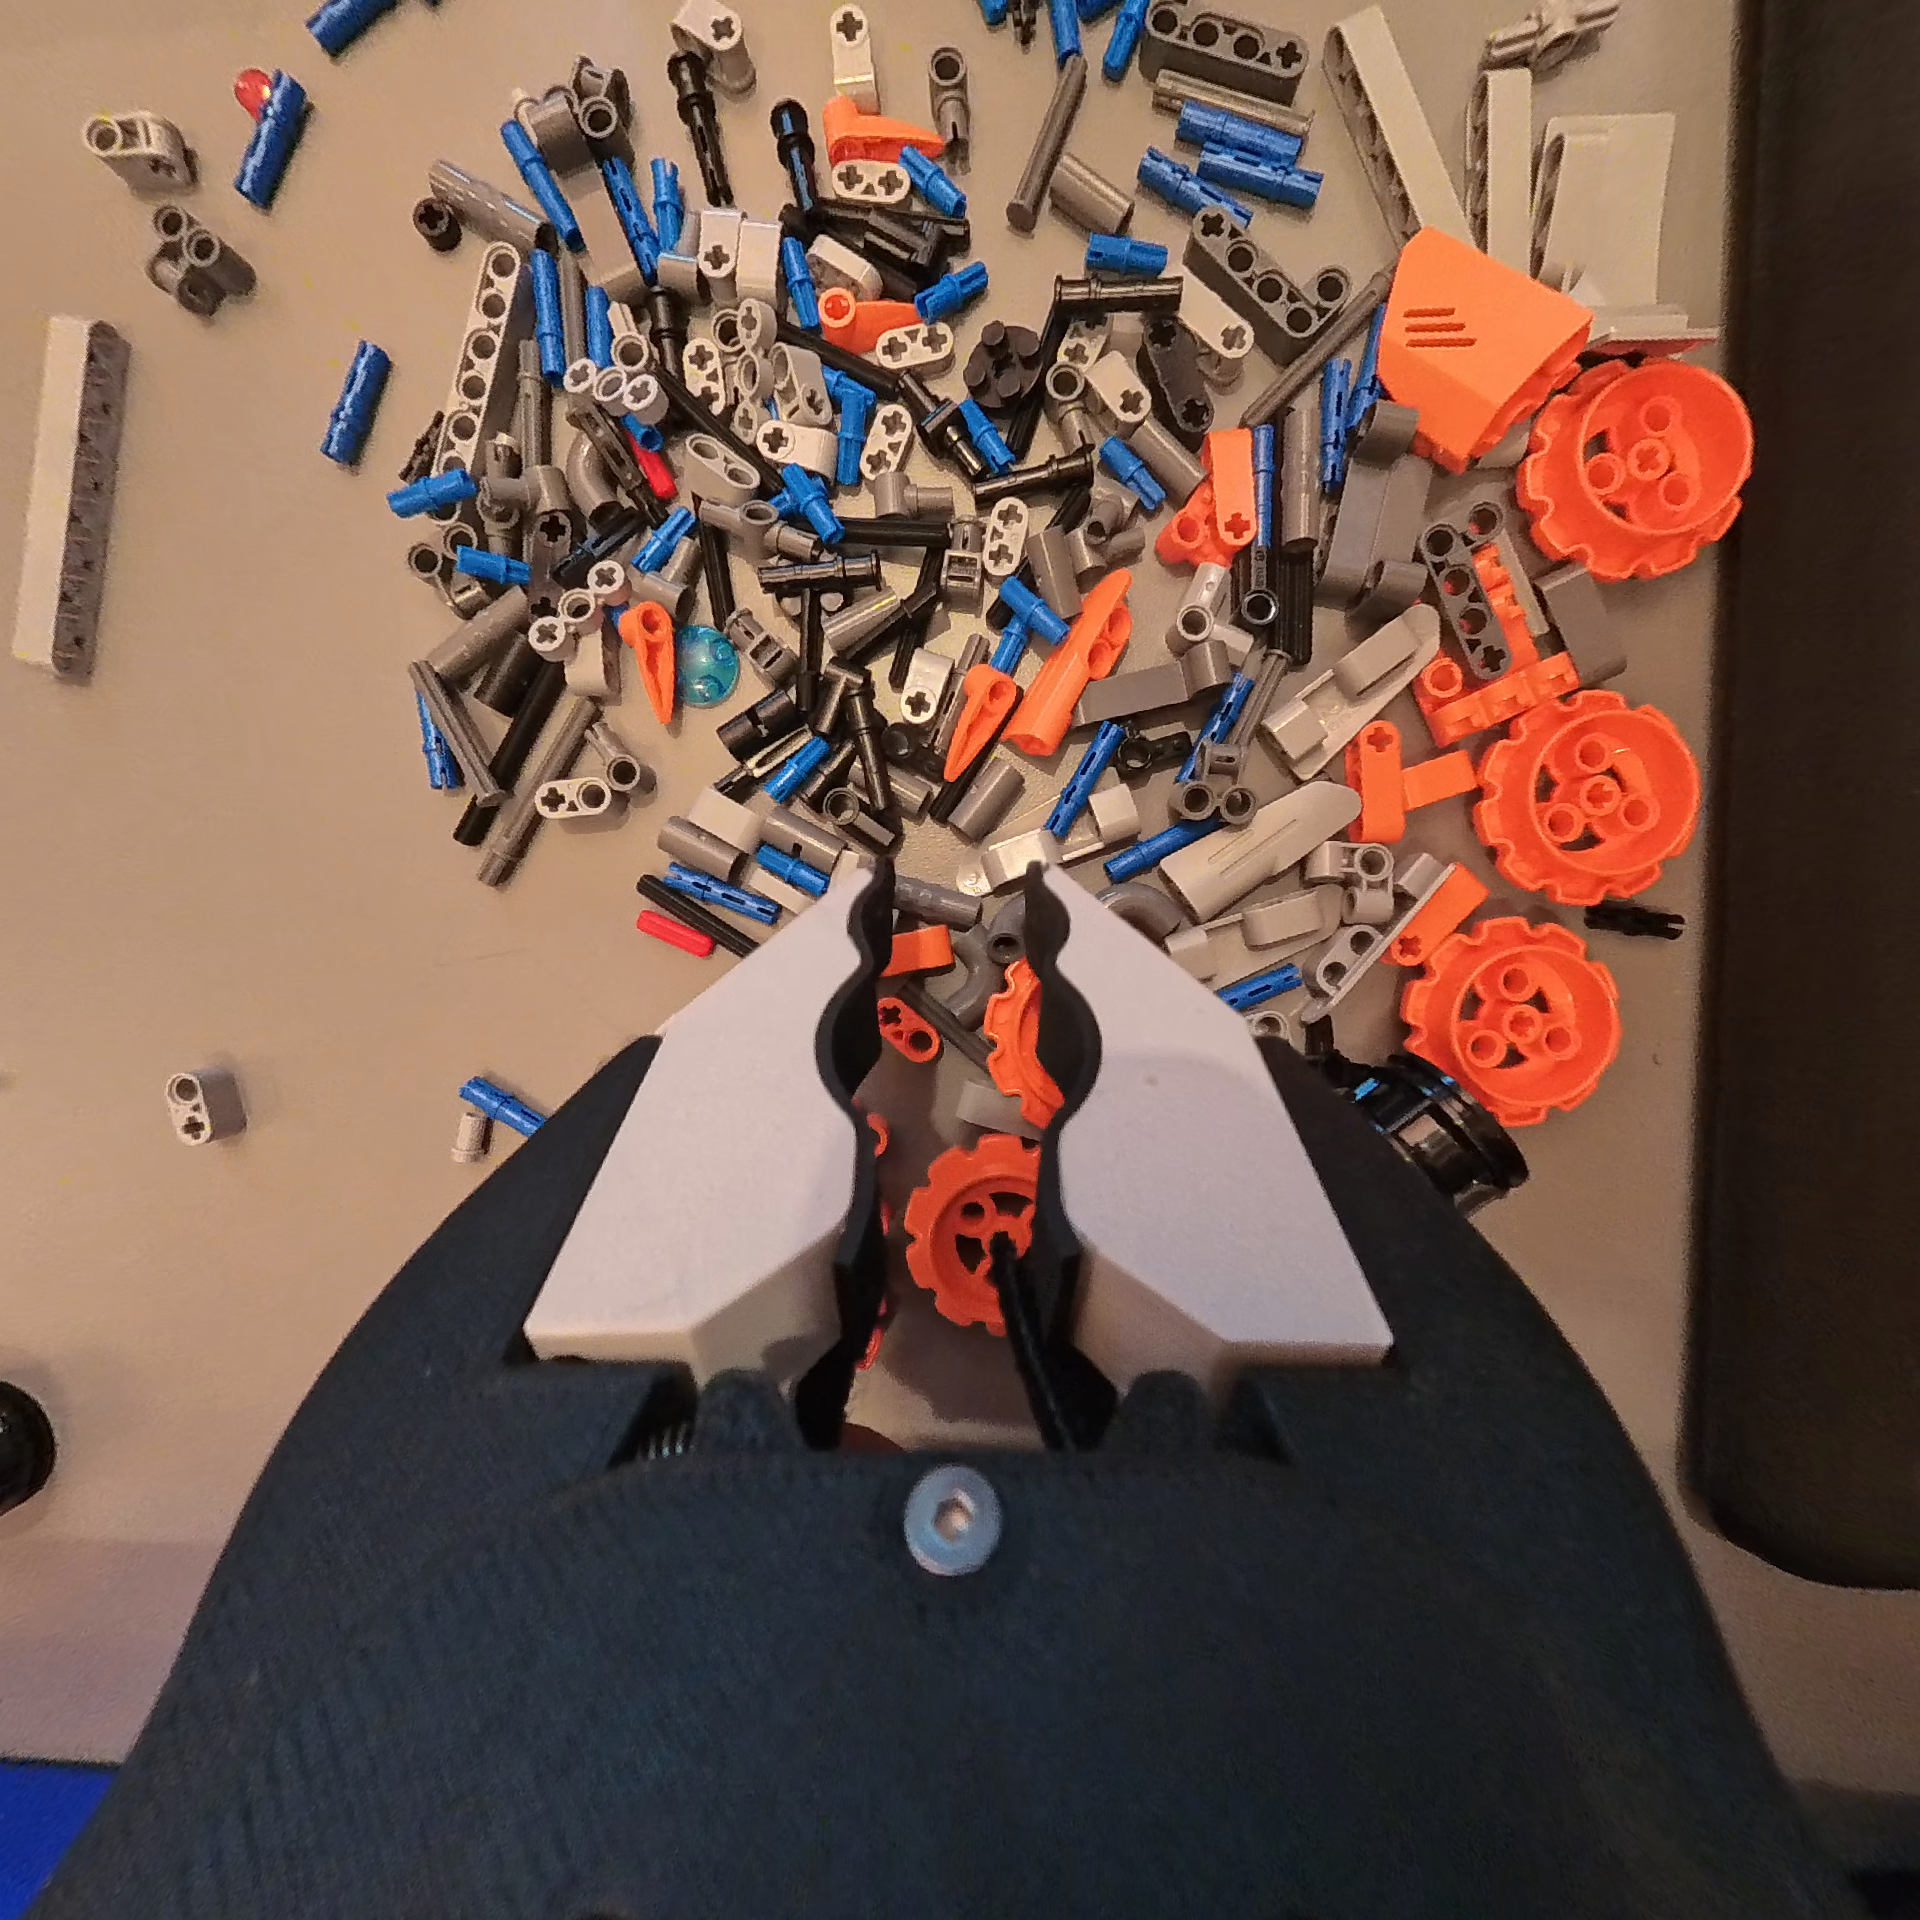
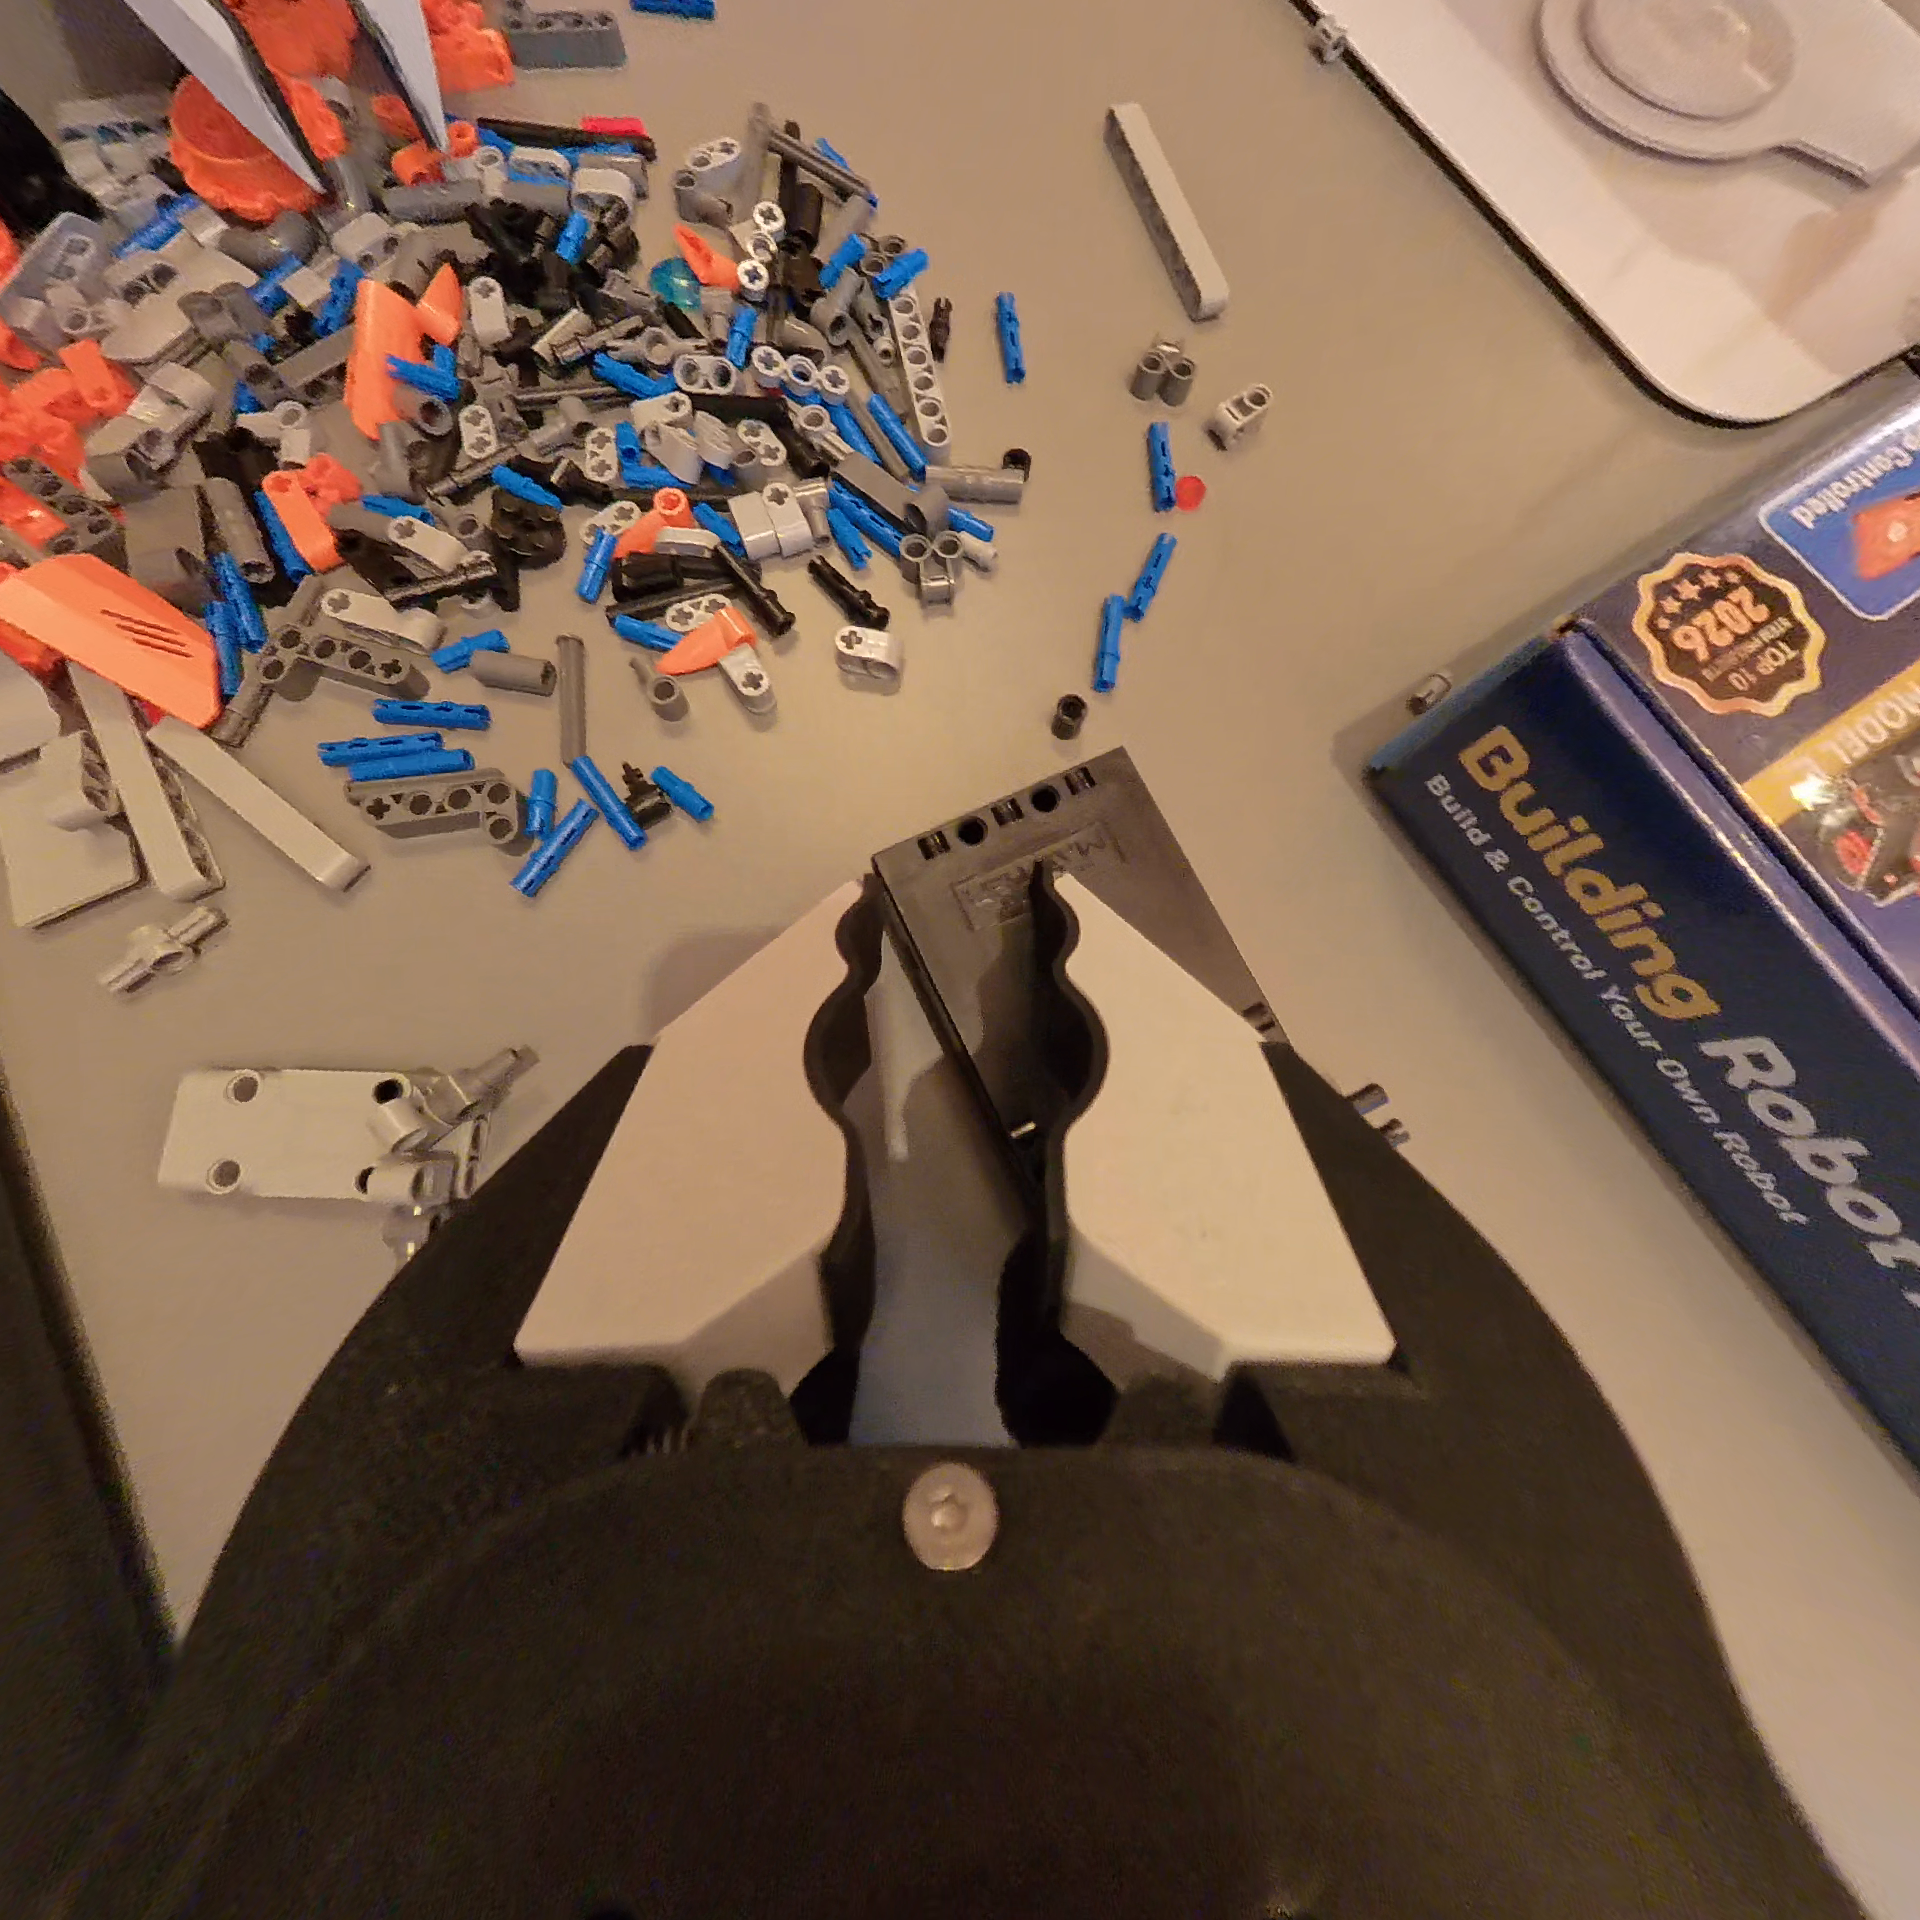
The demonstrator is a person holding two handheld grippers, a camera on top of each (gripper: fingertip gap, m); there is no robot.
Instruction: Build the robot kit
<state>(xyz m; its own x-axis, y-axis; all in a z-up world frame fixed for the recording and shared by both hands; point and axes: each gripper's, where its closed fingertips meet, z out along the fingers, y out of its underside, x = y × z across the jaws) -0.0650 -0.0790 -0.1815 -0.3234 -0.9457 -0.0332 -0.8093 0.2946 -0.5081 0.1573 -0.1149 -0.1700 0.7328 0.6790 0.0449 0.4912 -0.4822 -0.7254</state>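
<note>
The right gripper (image 2: 956, 883) has its jaws parted a little around a black box-shaped block (image 2: 1049, 894) that stands tilted between them; whether they actually pinch it I cannot tell. The left gripper (image 1: 961, 878) hangs slightly open and empty over the near edge of a heap of building pieces (image 1: 883, 499) (blue pins, grey beams, black axles), an orange gear (image 1: 971, 1242) under its fingers. Farther right lie orange wheels (image 1: 1636, 468). A blue box (image 2: 1683, 935) sits beside the right gripper.
</note>
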